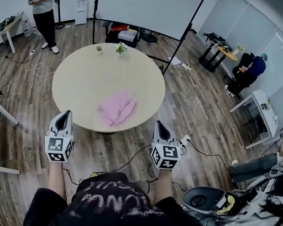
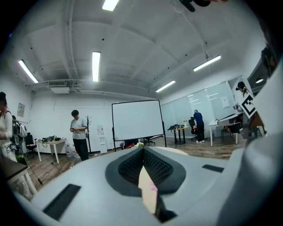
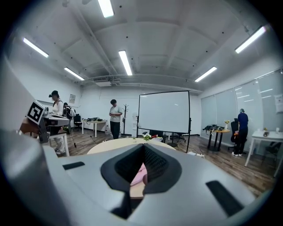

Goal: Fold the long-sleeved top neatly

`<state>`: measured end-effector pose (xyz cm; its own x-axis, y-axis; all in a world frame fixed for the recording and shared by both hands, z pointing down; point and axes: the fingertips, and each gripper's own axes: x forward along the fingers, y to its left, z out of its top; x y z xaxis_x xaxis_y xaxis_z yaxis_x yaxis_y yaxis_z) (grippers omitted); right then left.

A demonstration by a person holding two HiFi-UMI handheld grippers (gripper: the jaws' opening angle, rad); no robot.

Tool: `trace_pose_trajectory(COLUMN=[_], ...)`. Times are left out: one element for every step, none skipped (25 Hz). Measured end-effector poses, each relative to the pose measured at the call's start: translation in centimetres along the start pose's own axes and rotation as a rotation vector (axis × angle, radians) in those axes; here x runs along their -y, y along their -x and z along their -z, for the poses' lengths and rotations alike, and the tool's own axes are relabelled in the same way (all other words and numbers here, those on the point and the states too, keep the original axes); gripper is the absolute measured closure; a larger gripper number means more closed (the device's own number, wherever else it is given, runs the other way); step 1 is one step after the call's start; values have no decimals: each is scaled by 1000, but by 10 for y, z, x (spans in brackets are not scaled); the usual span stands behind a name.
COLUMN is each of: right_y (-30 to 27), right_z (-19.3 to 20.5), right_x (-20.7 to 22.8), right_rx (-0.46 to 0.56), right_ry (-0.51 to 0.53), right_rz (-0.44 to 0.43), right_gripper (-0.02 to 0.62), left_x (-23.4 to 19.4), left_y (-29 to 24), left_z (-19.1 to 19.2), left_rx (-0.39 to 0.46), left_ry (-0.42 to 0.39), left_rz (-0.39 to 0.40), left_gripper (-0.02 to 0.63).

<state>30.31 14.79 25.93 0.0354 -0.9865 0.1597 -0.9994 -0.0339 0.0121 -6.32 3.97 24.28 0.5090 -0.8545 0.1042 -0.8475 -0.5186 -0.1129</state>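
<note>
Long-sleeved top [image 1: 117,108] lies crumpled ahead of the left hand-held gripper [image 1: 63,120] and right hand-held gripper [image 1: 160,130], both closed and empty, so folding looks unstarted; next, reach in and open.

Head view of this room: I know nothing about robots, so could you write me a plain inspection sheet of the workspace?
Surface: round table, pale and mostly bare.
Job's things: pink top, crumpled towards the table's near edge, not yet folded.
Clutter: two small plants at the far edge.
Claws: left claw and right claw both shut, empty, held at the near edge, apart from the top.
Cables: cables trail over the floor around the table.
Surroundings: projection screen, a standing person, desks by the walls.
</note>
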Motion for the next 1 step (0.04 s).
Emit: trace_pose_trajectory(right_y=[1], right_z=[1], right_x=[2], right_rx=[1], right_ry=[-2], right_rz=[5], right_gripper=[592], left_x=[-2], left_y=[0], left_z=[1], left_rx=[-3], left_ry=[-11], left_rz=[-10], left_gripper=[595])
